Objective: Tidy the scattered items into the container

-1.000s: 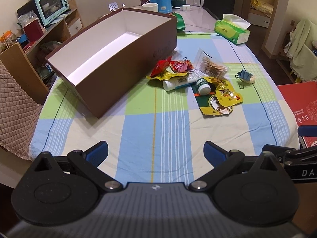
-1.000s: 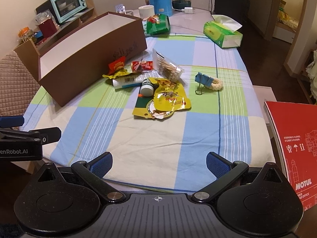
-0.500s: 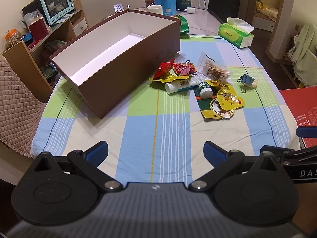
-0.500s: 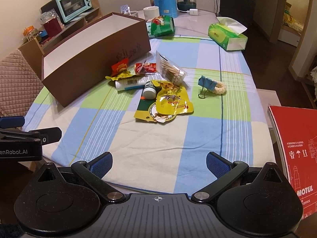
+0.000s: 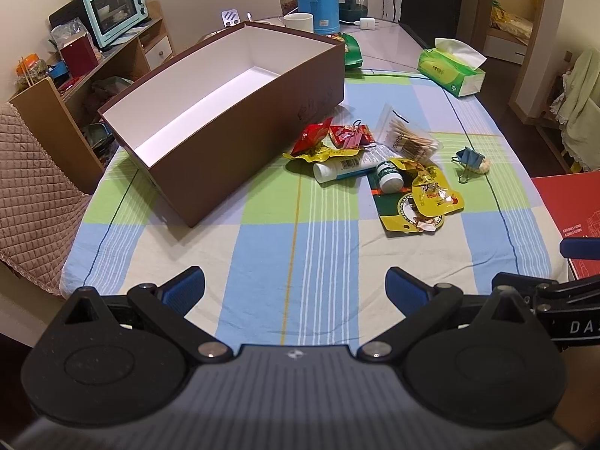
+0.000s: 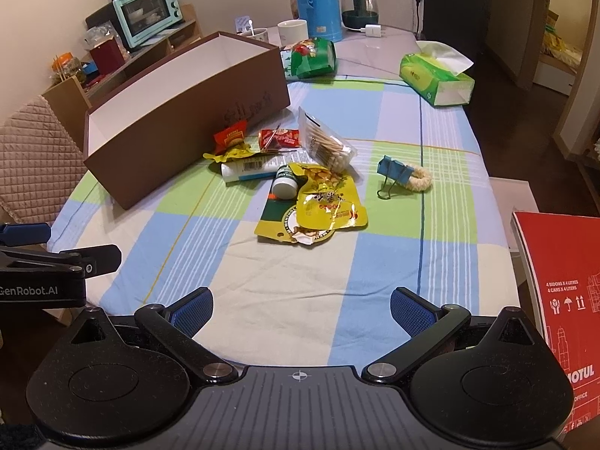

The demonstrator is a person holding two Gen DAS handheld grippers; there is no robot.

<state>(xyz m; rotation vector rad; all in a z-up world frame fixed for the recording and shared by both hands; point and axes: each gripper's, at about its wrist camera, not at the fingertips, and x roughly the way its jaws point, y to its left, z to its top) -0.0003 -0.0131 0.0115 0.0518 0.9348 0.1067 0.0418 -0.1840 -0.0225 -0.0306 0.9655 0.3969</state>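
Nearest in each wrist view is its own tool: the left tool (image 5: 295, 287) is spread wide with nothing between its blue pads; the right tool (image 6: 302, 307) is just as wide and just as empty; both hover over the near edge of the bench (image 5: 300, 262), which wears a checked cloth, and neither touches anything.

Further in lies the scatter, all of it on the cloth and none in the box; closest to the right tool is a yellow pouch (image 6: 326, 202) lying over a green card (image 6: 275, 217); a small bottle (image 6: 285, 183) on its side touches the pouch's far edge; a white tube (image 6: 249, 170) lies flat just beyond; then red packets (image 6: 279, 137) and a bag of swabs (image 6: 326, 144); off to the right, apart from the pile, a blue clip (image 6: 392, 170) rests against a pale ring (image 6: 420, 180).

Beyond the pile on the left stands the box (image 5: 240, 138), brown outside, white inside, open-topped and seemingly empty; the red packets lie just beside its near wall; a tissue pack (image 6: 435, 78) and a green bag (image 6: 309, 58) sit further back.

This reads as the very start: the approach to a first pick. The next move likely calls for one tool to reach in over the pile and close on a single item, the pouch or the bottle being nearest; the pouch is thin and flat, so the pads would need to catch a raised edge; then a carry left over the box's wall.
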